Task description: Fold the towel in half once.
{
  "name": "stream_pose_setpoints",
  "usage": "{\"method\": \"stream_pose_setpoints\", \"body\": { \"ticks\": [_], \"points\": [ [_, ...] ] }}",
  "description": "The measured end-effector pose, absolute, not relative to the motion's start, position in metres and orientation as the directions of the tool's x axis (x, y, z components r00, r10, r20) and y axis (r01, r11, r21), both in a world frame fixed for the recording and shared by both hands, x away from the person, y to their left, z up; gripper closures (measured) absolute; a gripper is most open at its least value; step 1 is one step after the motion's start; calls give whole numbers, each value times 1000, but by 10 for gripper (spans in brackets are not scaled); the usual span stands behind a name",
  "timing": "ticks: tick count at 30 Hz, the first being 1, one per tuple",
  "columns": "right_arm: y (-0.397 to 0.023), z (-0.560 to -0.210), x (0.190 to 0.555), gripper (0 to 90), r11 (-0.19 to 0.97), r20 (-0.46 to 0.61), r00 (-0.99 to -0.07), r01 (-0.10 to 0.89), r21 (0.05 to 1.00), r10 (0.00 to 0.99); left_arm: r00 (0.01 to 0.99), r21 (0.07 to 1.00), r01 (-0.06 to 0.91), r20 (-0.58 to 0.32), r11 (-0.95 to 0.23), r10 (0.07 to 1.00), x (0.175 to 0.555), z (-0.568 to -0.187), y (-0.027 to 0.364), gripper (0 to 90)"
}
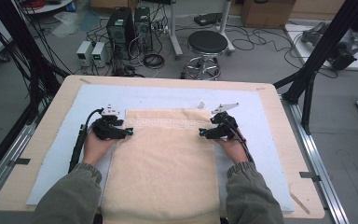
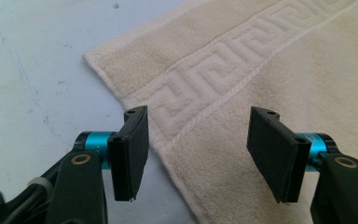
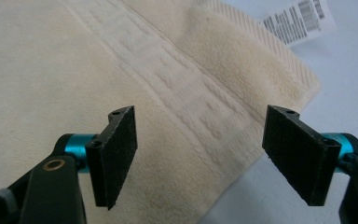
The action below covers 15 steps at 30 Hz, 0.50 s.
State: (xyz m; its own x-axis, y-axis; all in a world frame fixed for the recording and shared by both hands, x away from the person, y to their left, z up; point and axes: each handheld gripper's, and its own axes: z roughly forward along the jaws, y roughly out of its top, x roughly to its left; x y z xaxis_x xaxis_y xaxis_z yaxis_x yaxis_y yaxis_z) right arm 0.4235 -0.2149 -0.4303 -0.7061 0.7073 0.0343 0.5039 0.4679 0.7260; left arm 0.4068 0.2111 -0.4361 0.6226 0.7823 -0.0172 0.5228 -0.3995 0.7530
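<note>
lying flat: cream terry towel (image 1: pixel 163 158) | woven meander border (image 1: pixel 165 123) | rectangular

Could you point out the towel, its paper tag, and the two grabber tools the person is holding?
towel (image 1: pixel 163 163): high view, on its plain middle.
paper tag (image 3: pixel 298 16): right gripper view, on the barcode.
left gripper (image 1: pixel 129 132): high view, between its fingertips.
right gripper (image 1: pixel 201 133): high view, between its fingertips.

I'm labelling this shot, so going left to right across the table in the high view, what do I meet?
Wooden table edge → pale blue mat → left gripper → cream towel → right gripper
</note>
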Motion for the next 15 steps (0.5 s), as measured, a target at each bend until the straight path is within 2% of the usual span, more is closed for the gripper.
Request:
{"method": "stream_pose_setpoints", "body": {
  "ticks": [3, 7, 15],
  "points": [
    [-217, -436, 425, 330, 461, 51, -694, 529, 713, 718, 607, 740, 542, -18, -398, 795, 409, -440, 211, 385],
    [-217, -440, 424, 412, 472, 20, -688, 519, 713, 726, 592, 743, 552, -30, -378, 806, 409, -441, 211, 438],
    [-215, -437, 423, 627, 480, 33, -697, 526, 702, 717, 581, 730, 583, -70, -356, 811, 406, -438, 209, 675]
  ]
}}
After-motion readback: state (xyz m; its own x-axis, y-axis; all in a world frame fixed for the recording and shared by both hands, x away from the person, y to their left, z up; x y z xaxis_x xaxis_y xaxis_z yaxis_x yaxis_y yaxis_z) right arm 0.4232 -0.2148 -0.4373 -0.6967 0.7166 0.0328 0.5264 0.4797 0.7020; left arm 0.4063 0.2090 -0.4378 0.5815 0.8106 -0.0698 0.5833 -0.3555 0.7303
